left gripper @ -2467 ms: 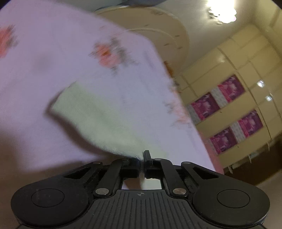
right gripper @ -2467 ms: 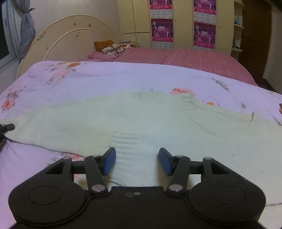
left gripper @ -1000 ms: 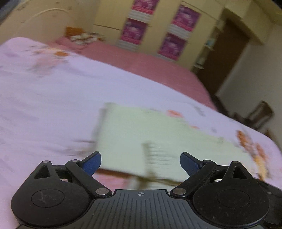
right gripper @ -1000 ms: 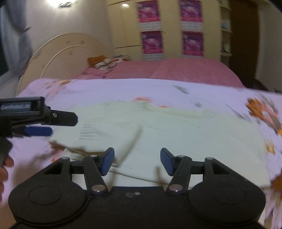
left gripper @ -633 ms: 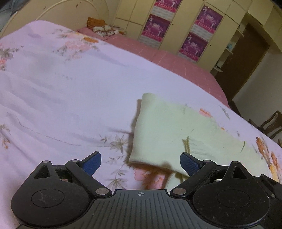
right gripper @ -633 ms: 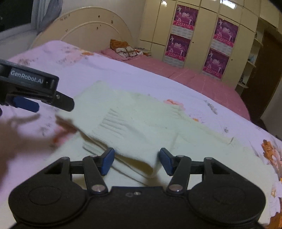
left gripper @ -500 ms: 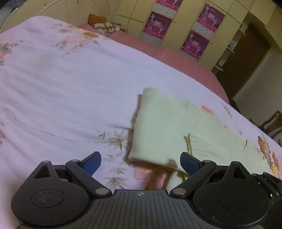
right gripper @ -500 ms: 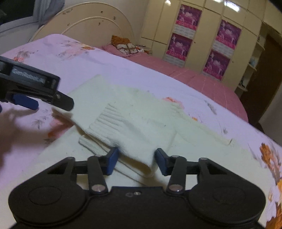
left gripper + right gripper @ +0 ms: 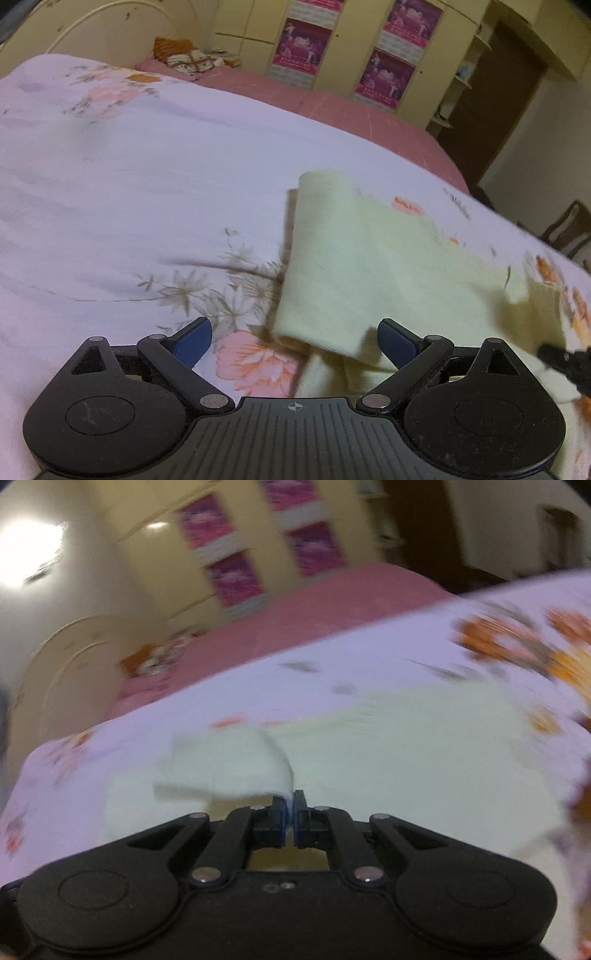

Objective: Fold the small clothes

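Note:
A pale yellow knit sweater (image 9: 373, 266) lies on the floral bedspread (image 9: 129, 192), its left part folded over the body. My left gripper (image 9: 293, 341) is open and empty, low over the bedspread at the sweater's near left corner. My right gripper (image 9: 291, 805) is shut on a folded flap of the sweater (image 9: 229, 768) and holds it lifted above the rest of the garment. The right wrist view is blurred by motion. A black part of the right gripper (image 9: 565, 363) shows at the right edge of the left wrist view.
A pink bed (image 9: 332, 107) with a pile of clothes (image 9: 184, 59) lies behind. Cream wardrobes with magenta posters (image 9: 354, 48) line the back wall. A curved headboard (image 9: 110, 26) stands at the left, a dark doorway (image 9: 498, 92) and a chair (image 9: 569, 229) at the right.
My right gripper closed on the sweater's folded sleeve flap and lifted it, swinging fast. My left gripper stayed open and edged closer to the sweater's left fold.

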`<state>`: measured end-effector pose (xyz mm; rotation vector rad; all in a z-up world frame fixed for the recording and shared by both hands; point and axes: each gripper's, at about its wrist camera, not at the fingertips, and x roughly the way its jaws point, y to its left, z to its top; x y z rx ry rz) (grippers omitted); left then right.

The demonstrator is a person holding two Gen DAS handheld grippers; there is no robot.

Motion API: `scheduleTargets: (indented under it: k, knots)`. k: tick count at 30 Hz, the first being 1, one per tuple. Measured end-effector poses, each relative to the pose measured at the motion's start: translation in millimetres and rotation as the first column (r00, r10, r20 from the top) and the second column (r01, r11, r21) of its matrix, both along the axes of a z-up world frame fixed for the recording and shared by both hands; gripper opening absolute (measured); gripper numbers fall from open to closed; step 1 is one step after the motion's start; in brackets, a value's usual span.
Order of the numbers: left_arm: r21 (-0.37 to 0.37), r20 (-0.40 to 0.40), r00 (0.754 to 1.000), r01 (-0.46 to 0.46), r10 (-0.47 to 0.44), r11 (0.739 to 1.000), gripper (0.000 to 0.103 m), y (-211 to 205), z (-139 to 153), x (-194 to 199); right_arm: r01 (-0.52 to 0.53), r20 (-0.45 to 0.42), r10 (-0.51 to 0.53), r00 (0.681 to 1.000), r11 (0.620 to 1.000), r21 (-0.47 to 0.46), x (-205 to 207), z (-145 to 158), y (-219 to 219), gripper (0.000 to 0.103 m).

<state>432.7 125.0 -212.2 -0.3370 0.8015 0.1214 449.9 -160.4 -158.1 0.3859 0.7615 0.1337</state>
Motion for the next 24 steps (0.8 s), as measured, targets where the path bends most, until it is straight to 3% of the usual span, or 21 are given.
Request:
scheduleTargets:
  k: [2, 4, 6, 8, 14, 16, 17, 18, 19, 22, 24]
  knots:
    - [0.040, 0.000, 1.000, 0.010, -0.010, 0.999, 0.096, -6.3, -1.6, 0.8, 0.021, -0.060, -0.021, 0.998, 1.000, -0.001, -2.3, -12.5, -13.1, 0.005]
    - [0.057, 0.002, 1.000, 0.020, -0.020, 0.998, 0.096, -10.0, -0.4, -0.1, -0.018, -0.059, 0.017, 0.998, 1.000, -0.025, -6.4, -14.7, -11.2, 0.012]
    - [0.055, 0.011, 1.000, 0.017, -0.018, 0.998, 0.095, -9.1, 1.2, -1.8, -0.032, -0.034, 0.031, 0.999, 0.999, -0.029, -8.6, -10.8, -9.3, 0.035]
    - [0.044, 0.017, 1.000, 0.007, -0.008, 0.999, 0.095, -6.4, 2.3, -2.8, -0.007, -0.015, 0.006, 1.000, 0.999, -0.036, -7.9, -7.9, -13.9, 0.046]
    - [0.020, 0.013, 1.000, 0.005, -0.005, 1.000, 0.095, -2.3, 3.1, 1.1, 0.073, -0.022, -0.073, 0.997, 0.997, -0.024, 10.6, -12.7, -30.3, 0.045]
    - [0.031, 0.018, 1.000, 0.014, -0.014, 0.999, 0.095, -5.2, 2.8, 1.4, 0.060, 0.013, -0.059, 0.998, 0.991, -0.116, 11.7, -9.4, -20.1, 0.042]
    - [0.037, 0.021, 1.000, 0.016, -0.017, 0.999, 0.092, -6.1, 2.6, 1.2, 0.055, 0.032, -0.051, 0.998, 0.986, -0.156, 11.9, -7.2, -15.9, 0.031]
    - [0.042, 0.025, 1.000, 0.017, -0.018, 0.999, 0.078, -6.6, 2.5, 0.6, 0.053, 0.034, -0.049, 0.998, 0.987, -0.152, 11.6, -6.2, -16.2, 0.010]
    - [0.046, 0.030, 0.999, 0.020, -0.021, 0.999, 0.068, -6.4, 2.5, 0.4, 0.059, 0.026, -0.056, 0.998, 0.992, -0.113, 10.0, -5.7, -21.8, 0.004]
    - [0.019, 0.047, 0.999, 0.013, -0.014, 1.000, 0.049, -1.6, 4.1, 0.7, 0.103, 0.045, -0.100, 0.994, 0.992, -0.067, -2.2, -1.9, -41.0, 0.005]
    - [0.010, 0.049, 0.999, 0.010, -0.010, 1.000, 0.049, -0.7, 4.3, 2.2, 0.113, 0.039, -0.110, 0.993, 0.991, -0.078, -6.5, -2.4, -50.0, 0.005]
